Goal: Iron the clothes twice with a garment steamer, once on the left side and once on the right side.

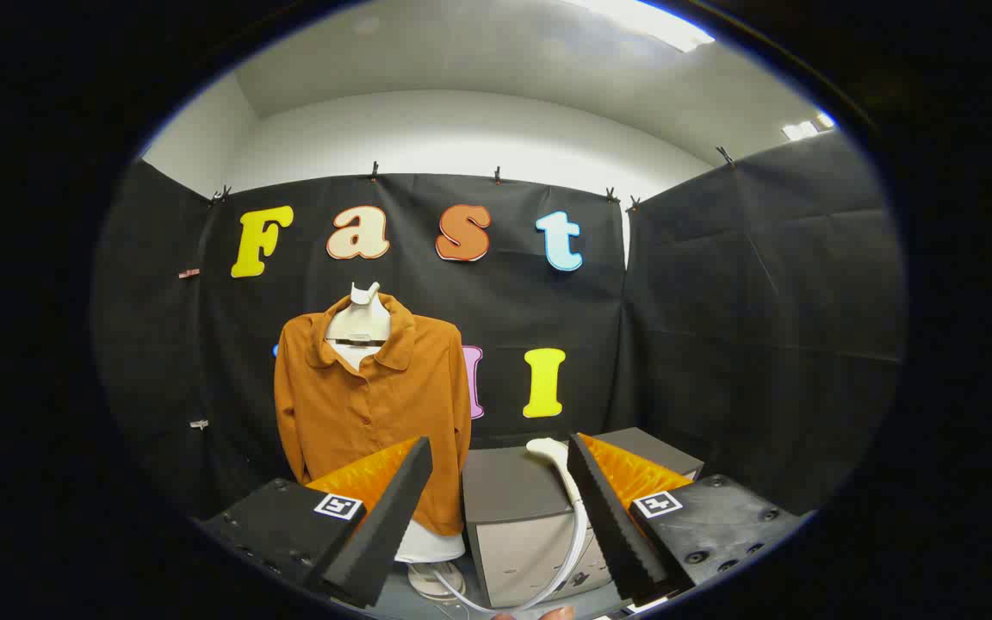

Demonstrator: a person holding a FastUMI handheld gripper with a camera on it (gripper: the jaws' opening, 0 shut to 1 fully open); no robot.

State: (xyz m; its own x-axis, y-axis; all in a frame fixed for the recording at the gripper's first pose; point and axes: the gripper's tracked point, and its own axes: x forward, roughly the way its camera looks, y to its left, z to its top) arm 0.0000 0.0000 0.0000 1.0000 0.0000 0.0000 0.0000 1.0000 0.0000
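**Gripper spread and empty; steamer at rest on the box, shirt hanging to its left**

The gripper (pixel 496 482) is held with its two fingers (pixel 393 517) spread wide apart. Nothing lies between them and neither touches any object.

Beyond the fingers, on the left, an orange-brown shirt (pixel 371 405) hangs on a white mannequin torso (pixel 360 323). The collar is open at the neck, and the white form shows there and again below the hem. The mannequin's round base (pixel 431 581) stands on the surface beneath it. The left finger covers part of the shirt's lower front in this view.

Just right of the shirt stands a grey box-shaped unit (pixel 517 517) with a flat top. The white garment steamer head (pixel 548 449) rests on that top, near the right finger. Its white hose (pixel 580 534) curves down the front of the box and loops back toward the near side, passing below the mannequin base.

Shirt and steamer are apart, not touching. Black cloth (pixel 763 327) forms the booth wall behind and on the right.
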